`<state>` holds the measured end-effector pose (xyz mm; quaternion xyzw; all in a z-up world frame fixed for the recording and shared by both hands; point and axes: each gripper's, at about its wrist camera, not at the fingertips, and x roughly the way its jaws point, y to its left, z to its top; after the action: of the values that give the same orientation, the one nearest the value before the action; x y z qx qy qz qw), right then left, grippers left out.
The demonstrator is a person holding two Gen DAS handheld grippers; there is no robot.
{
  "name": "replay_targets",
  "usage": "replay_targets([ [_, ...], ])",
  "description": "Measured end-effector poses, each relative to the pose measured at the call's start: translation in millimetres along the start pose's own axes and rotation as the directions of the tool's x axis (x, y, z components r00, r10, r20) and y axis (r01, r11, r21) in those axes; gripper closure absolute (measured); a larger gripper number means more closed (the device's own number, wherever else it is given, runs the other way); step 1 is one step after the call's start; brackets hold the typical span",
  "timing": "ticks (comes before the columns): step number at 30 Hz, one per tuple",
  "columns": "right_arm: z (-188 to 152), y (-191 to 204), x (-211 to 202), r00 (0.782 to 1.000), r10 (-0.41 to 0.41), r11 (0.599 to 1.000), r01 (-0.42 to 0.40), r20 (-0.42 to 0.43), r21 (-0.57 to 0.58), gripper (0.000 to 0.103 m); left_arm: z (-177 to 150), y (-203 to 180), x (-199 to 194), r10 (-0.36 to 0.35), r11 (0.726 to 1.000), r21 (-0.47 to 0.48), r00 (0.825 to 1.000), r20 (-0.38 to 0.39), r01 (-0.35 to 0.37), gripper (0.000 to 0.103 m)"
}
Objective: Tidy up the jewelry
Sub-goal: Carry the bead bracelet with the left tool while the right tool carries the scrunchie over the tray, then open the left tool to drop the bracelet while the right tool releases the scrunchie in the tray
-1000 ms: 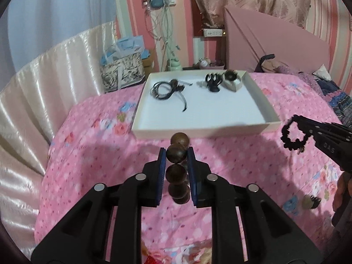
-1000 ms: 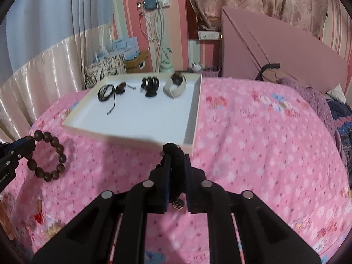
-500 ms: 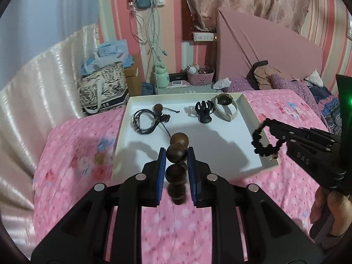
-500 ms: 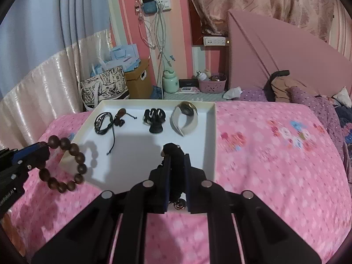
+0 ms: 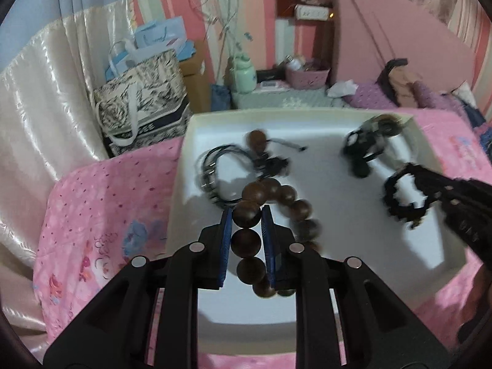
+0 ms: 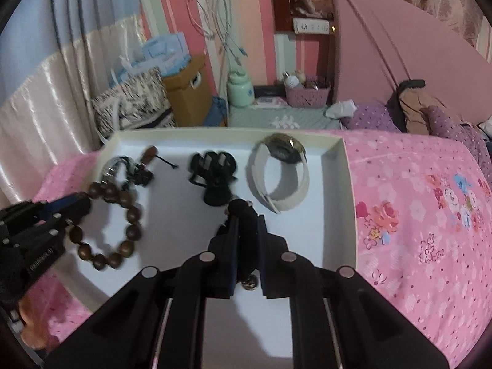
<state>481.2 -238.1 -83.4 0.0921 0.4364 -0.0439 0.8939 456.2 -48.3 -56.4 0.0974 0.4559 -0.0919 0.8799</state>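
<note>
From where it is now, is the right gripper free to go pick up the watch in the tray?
Probably not yet: the right gripper is shut on a black bracelet, though the watch lies unobstructed just beyond.

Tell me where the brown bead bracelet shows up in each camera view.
Left wrist view: brown bead bracelet at lower centre, clamped in the left gripper, hanging over the white tray.
Right wrist view: bracelet at left, over the tray.
Shared landmark: black hair claw.
</note>
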Motion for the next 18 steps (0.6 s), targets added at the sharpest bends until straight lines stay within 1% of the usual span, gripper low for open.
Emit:
replay_targets([
  [3, -2, -5, 8, 0.999, 0.023, 0.999, -0.022, -0.029, 0.031, 0.092, -2, 9, 12, 0.009, 1.000, -0.008, 1.000, -0.029, -0.009, 0.085],
  [6, -2, 5, 16, 0.998, 0.042, 0.999, -0.040, -0.050, 0.029, 0.092, -1, 13, 19, 0.005, 1.000, -0.022, 0.999, -0.036, -0.006, 0.085],
  [13, 4, 30, 27, 0.996, 0.065, 0.998, -0.063, -0.068, 0.025, 0.092, 7, 12, 32, 0.020, 1.000, -0.003, 0.999, -0.041, -0.020, 0.085],
  [18, 3, 43, 36, 0.994, 0.059, 0.998, -0.058, -0.087, 0.005, 0.092, 12, 11, 39, 0.042, 0.999, 0.011, 0.999, -0.034, -0.041, 0.085],
])
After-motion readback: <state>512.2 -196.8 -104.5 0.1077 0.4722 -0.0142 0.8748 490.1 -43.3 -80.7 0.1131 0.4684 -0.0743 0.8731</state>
